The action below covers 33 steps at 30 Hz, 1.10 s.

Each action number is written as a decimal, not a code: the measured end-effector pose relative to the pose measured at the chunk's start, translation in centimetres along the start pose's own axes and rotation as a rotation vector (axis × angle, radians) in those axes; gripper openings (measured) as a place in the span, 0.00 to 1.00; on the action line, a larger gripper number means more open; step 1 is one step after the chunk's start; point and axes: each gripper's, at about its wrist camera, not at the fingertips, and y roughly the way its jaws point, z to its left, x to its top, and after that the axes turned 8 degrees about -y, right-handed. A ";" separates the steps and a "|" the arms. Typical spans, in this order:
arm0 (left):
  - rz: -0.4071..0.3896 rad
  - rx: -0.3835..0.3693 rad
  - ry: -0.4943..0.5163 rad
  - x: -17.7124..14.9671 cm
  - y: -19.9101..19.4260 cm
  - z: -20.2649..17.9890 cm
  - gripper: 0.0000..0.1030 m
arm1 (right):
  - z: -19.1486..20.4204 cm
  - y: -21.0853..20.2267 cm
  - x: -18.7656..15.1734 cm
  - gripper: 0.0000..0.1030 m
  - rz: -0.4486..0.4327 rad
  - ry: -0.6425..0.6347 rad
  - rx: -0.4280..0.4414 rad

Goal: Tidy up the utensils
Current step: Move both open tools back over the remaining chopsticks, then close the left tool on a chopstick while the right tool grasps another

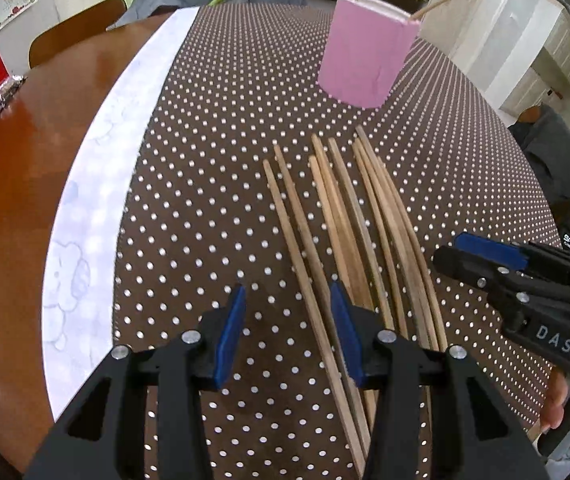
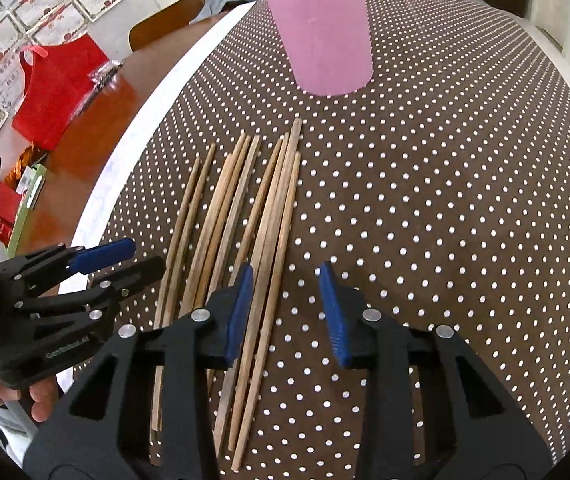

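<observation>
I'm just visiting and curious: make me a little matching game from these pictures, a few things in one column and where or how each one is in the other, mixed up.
Things:
1. pink cup
2. loose chopsticks
3. red bag
4. left gripper

Places or states:
A. on the bare wooden table, beside the dotted cloth
B. lying flat in a row on the dotted cloth
C. open, holding nothing
D. standing upright with two chopsticks in it

Pairs: 1-D, 2-B, 3-A, 4-C

Matt wooden chopsticks (image 1: 349, 216) – dotted cloth (image 1: 213, 128) (woven).
</observation>
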 end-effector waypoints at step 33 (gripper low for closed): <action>-0.039 0.050 -0.035 2.1 2.6 0.1 0.06 | 3.5 5.0 3.4 0.09 0.133 -0.163 -0.221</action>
